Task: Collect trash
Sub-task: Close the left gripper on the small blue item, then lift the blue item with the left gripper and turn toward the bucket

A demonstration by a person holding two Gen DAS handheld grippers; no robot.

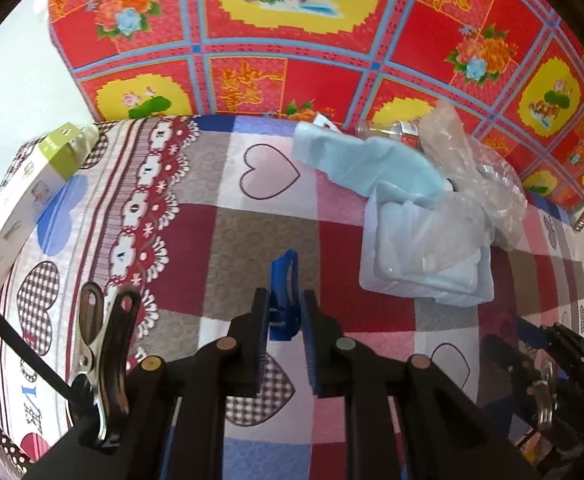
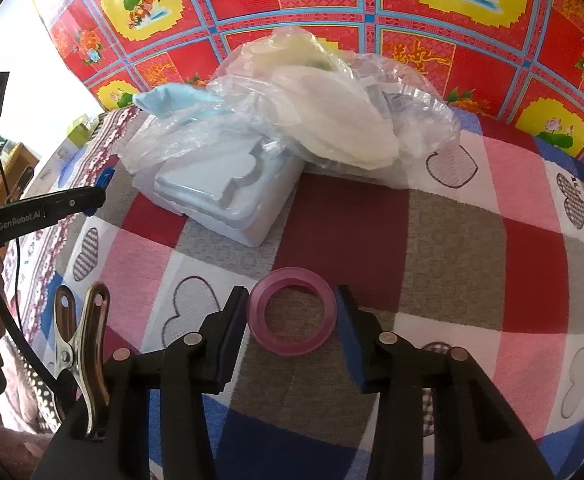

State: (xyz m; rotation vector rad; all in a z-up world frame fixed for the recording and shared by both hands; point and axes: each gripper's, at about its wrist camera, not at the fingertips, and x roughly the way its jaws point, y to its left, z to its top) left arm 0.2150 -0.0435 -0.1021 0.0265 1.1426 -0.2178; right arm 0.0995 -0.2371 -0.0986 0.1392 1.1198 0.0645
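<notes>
At the left edge of the bed (image 1: pixel 252 232) we see a white and green box (image 1: pixel 24 188) lying along the rim, with open checked cover beside it. Our left gripper (image 1: pixel 286 304) has its jaws closed tight on a blue plastic piece (image 1: pixel 284 280), clear of the cover. Further right lies the trash: a pale blue tray (image 1: pixel 423 264) under crumpled clear plastic (image 1: pixel 475 176), near the far edge. Our right gripper (image 2: pixel 292 320) stands partly open around a purple ring (image 2: pixel 292 316), which lies flat on the cover. A red flowered cloth (image 2: pixel 491 40) hangs behind.
</notes>
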